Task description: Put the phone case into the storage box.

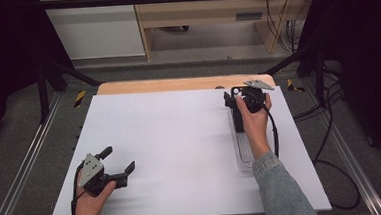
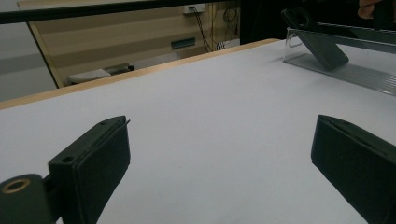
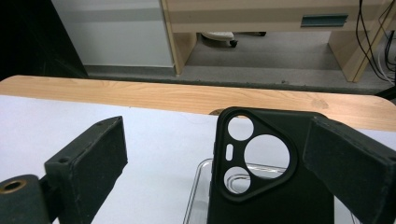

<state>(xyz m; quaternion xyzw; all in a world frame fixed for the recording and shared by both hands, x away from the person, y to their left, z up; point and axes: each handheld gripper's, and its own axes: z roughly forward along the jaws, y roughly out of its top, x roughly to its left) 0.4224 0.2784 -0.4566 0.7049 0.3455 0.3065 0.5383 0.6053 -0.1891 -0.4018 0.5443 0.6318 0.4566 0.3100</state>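
A black phone case [image 1: 238, 117] with a three-hole camera cutout leans upright in a clear plastic stand [image 1: 244, 154] at the right of the white table. In the right gripper view the case [image 3: 271, 200] rises between the two jaws, close against the right one and well apart from the left one. My right gripper [image 3: 218, 133] is open around its top; in the high view this gripper [image 1: 234, 96] is at the stand's far end. My left gripper [image 1: 120, 158] rests open near the table's front left with nothing between its fingers. From the left gripper view [image 2: 219, 154] the case [image 2: 322, 49] leans on the stand [image 2: 359, 72] far off.
A white sheet [image 1: 180, 138] covers the table, with a wooden strip [image 1: 177, 84] along the far edge. Beyond it stand light wooden furniture [image 1: 202, 11] and hanging cables [image 1: 284, 26]. Black frame bars and rails run along both sides.
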